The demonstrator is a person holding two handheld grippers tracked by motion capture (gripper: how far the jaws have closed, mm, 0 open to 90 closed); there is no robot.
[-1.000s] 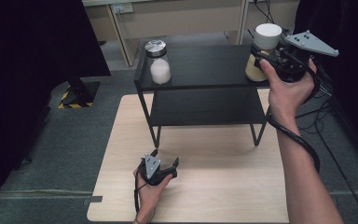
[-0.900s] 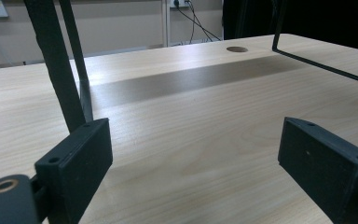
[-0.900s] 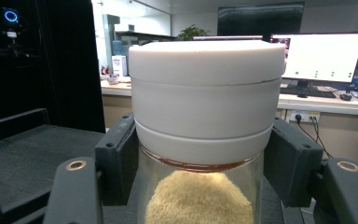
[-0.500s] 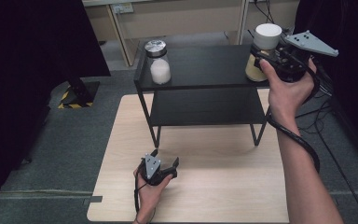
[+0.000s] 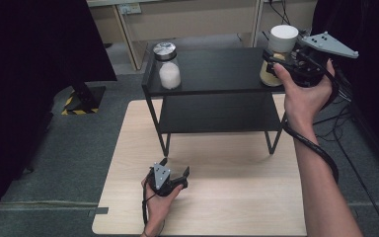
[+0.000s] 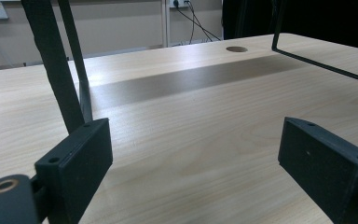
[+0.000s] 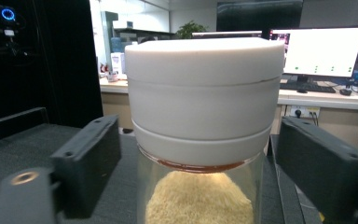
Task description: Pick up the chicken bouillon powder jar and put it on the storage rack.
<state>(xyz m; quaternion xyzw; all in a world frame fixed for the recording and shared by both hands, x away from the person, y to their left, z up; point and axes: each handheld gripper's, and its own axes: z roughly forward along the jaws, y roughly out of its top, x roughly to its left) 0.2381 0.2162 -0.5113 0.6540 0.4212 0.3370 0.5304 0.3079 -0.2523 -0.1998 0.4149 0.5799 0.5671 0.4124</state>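
The black two-tier rack (image 5: 212, 74) serves as the landmark: it stands on the far half of the tabletop (image 5: 237, 197), its thin legs planted near the middle.

At the rack's top shelf, right-hand end, stands the white-lidded jar (image 5: 280, 54) with yellowish grains inside, close to the shelf's right edge and front edge. The right gripper (image 5: 276, 61) is held level at that corner, with the jar between its jaws. The jaws have just been opening; in the right gripper view the jar (image 7: 204, 126) sits in the middle with a visible gap on either side, so the pads are clear of the glass and nothing is held.

At the rack's top shelf, left-hand end, a metal-lidded jar (image 5: 168, 66) with white contents stands near the left edge, well apart from the white-lidded jar. The shelf between the two jars is bare.

In front of the rack, the left gripper (image 5: 176, 170) rests low over the tabletop near the rack's front left leg (image 6: 56, 70), its jaws spread wide with nothing between them. Bare wood lies open to its right.
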